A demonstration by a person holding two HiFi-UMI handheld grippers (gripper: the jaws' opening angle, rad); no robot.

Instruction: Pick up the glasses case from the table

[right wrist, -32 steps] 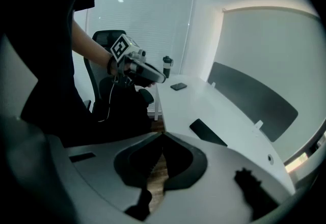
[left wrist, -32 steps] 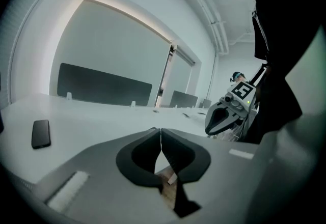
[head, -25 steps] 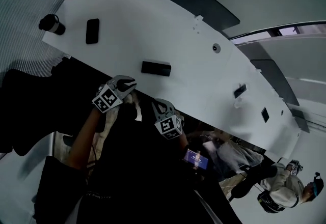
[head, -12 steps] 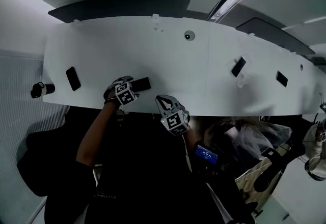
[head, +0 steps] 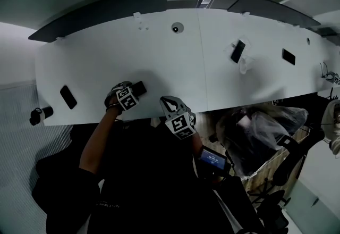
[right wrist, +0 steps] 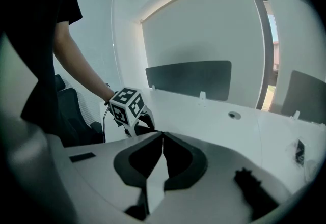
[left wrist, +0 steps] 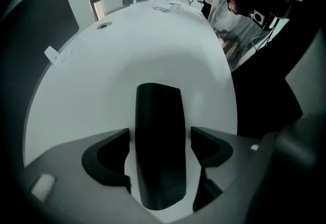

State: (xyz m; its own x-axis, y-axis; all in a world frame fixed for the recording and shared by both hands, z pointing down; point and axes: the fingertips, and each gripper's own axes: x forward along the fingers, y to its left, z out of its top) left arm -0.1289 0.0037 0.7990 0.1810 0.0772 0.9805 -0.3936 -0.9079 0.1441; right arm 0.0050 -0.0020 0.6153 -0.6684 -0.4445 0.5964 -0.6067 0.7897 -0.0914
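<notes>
In the head view, a long white table [head: 175, 68] is seen from above, and the glasses case [head: 140, 88] – a dark, oblong thing – lies on it near the front edge. The left gripper [head: 130, 93] is pointed steeply down at the case, with its marker cube just behind. The right gripper [head: 169, 102] is held just beside the table's front edge, apart from the case. A flat black item [head: 68, 97] and a dark cylinder [head: 40, 115] are seen towards the table's left end, well away from the case. In the left gripper view, the left gripper [left wrist: 159, 151] is shown with its jaws set wide. The glasses case [left wrist: 158, 116] lies flat on the table [left wrist: 127, 55] between them, running lengthwise along the gripper's line. A strip of white table is left visible on each side, between the case and the dark pads [left wrist: 109, 159], so the case is straddled but not pressed. A round grommet [left wrist: 104, 25] is set in the tabletop farther off. In the right gripper view, the right gripper [right wrist: 162, 154] is shown with its jaws brought together, tips meeting, and nothing is held between them. Beyond its tips the left gripper's marker cube [right wrist: 126, 107] is seen over the table [right wrist: 219, 126], and a grey partition panel [right wrist: 188, 79] stands at the table's far side.
</notes>
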